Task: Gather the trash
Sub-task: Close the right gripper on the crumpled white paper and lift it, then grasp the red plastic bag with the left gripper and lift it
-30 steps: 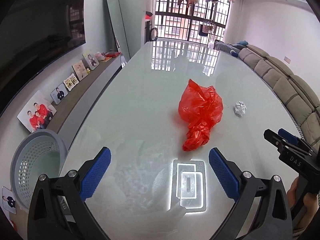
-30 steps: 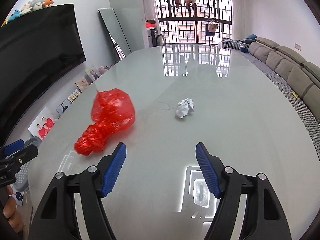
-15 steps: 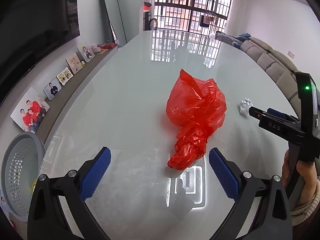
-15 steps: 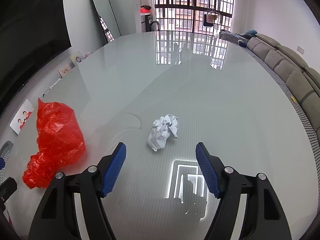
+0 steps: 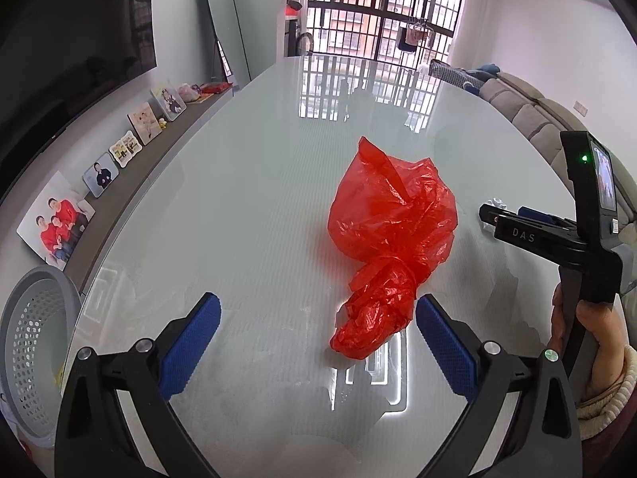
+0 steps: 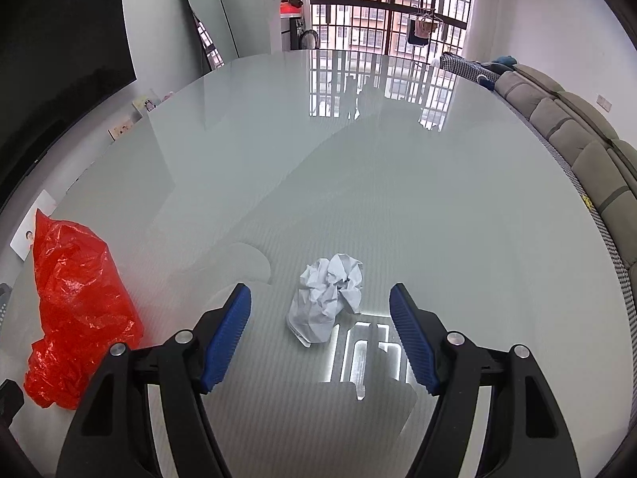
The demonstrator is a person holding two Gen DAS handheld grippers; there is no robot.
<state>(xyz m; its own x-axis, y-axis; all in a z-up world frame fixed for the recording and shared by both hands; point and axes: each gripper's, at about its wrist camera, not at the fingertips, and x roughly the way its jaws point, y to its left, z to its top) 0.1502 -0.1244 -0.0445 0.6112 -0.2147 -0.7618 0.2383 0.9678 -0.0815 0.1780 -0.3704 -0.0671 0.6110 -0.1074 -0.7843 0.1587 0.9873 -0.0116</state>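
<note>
A crumpled red plastic bag (image 5: pixel 390 239) lies on the glossy white table (image 5: pixel 247 183). My left gripper (image 5: pixel 318 310) is open, and the bag's knotted near end lies just ahead of its blue pads, toward the right one. In the right wrist view a crumpled white paper ball (image 6: pixel 326 298) sits between and slightly ahead of the open right gripper (image 6: pixel 320 298); neither pad touches it. The red bag (image 6: pixel 75 310) shows at that view's left edge. From the left wrist view the right gripper (image 5: pixel 497 215) is seen side-on, held by a hand (image 5: pixel 597 330), with the paper (image 5: pixel 495 202) peeking behind it.
A grey perforated basket (image 5: pixel 36 346) stands on the floor off the table's left edge. Framed photos (image 5: pixel 131 147) line a low shelf under a dark TV (image 5: pixel 71 40). A grey sofa (image 6: pixel 589 151) runs along the right. Barred windows and a leaning mirror are at the far end.
Both grippers moved forward and lower over the table. The red bag now lies close to the left pads, and the paper ball has come in between the right pads. Both stayed open.
</note>
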